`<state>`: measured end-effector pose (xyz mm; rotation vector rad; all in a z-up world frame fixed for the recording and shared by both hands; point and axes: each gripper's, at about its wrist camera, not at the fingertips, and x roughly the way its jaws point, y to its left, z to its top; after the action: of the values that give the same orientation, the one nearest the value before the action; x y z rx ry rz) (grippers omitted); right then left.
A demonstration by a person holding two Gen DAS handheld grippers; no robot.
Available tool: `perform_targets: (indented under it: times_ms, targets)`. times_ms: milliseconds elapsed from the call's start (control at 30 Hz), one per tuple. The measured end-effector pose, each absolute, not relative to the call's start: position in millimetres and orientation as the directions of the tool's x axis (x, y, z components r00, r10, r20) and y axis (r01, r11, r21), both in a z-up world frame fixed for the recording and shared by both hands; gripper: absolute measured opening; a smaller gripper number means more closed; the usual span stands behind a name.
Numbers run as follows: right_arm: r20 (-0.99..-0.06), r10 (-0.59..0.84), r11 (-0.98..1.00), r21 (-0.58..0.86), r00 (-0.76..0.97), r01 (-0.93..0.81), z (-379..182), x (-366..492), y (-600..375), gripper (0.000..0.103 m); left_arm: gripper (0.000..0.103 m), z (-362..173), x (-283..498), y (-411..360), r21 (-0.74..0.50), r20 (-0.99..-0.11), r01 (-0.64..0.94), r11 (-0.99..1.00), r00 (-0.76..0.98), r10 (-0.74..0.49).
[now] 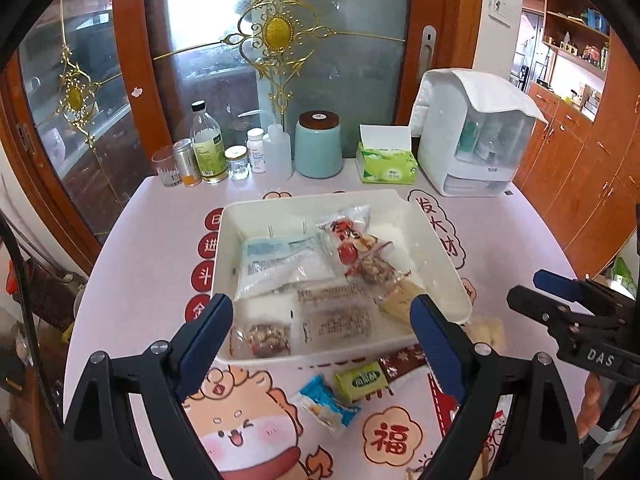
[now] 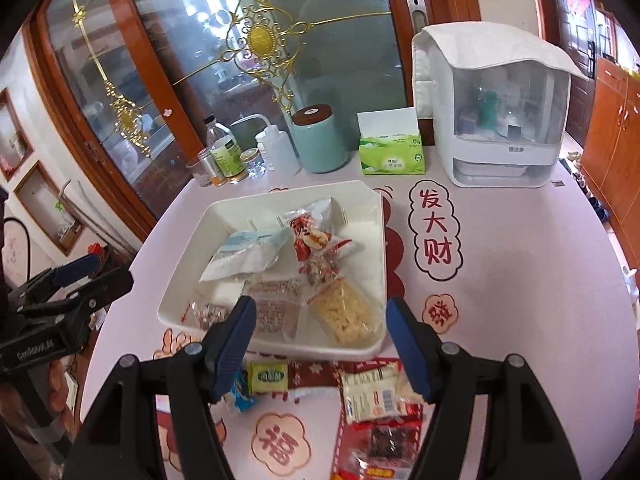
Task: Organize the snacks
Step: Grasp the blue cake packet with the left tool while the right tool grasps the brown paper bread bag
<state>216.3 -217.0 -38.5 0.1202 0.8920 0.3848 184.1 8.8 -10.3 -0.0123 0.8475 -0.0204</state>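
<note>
A: Both claws over the table now. The left gripper [image 1: 322,340] hangs with its jaws spread wide and nothing between them, aimed down at the near edge of the white rectangular plastic tray [image 1: 444,240].

B: And the tray is already filling: a pale blue-and-white pouch [image 1: 280,264], a red-printed clear packet [image 1: 348,236], a clear bag of yellow puffed pieces [image 2: 346,312]. That's the collecting spot, I'd say.

A: The right gripper [image 2: 320,334] is parted too, empty, poised just short of the tray's front rim.

B: Leftovers lie on the pink cartoon tablecloth [image 2: 520,280], just in front of the tray: a small green square packet [image 2: 267,377], a blue-and-white wrapped sweet [image 1: 324,404], a white barcoded packet [image 2: 370,394].

A: There's a red packet with dark contents [image 2: 384,440] nearest the camera, possibly dried fruit; it's blurred.

B: Open jaws suit a fresh pick from those stragglers.
</note>
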Motion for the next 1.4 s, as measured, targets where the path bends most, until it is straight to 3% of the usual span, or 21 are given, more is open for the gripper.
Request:
perform_targets:
  times_ms: [533, 767, 933, 1167, 1300, 1400]
  targets:
    - [-0.795, 0.410, 0.876, 0.206, 0.448, -0.436, -84, 154, -233, 0.068, 0.090, -68, 142, -19, -0.008, -0.831, 0.004, 1.000, 0.556, -0.009]
    - [-0.824, 0.402, 0.866, 0.202, 0.399, -0.457, -111, 140, -238, 0.068, 0.089, -132, 147, -4, -0.024, -0.885, -0.168, 0.985, 0.463, 0.057]
    - [-0.844, 0.392, 0.860, 0.195, 0.367, -0.471, -127, 131, -239, 0.068, 0.089, -175, 159, 17, -0.103, -0.913, -0.337, 0.936, 0.405, 0.045]
    - [-0.865, 0.395, 0.833, 0.194, 0.310, -0.519, -145, 115, -235, 0.068, 0.072, -213, 175, 19, -0.151, -0.939, -0.403, 0.903, 0.345, -0.003]
    - [-0.871, 0.406, 0.786, 0.179, 0.277, -0.591, -154, 101, -223, 0.068, 0.068, -221, 176, 19, -0.159, -0.938, -0.396, 0.904, 0.346, -0.013]
    - [-0.874, 0.420, 0.736, 0.172, 0.242, -0.655, -160, 89, -210, 0.068, 0.055, -221, 172, 18, -0.147, -0.935, -0.364, 0.920, 0.354, -0.010]
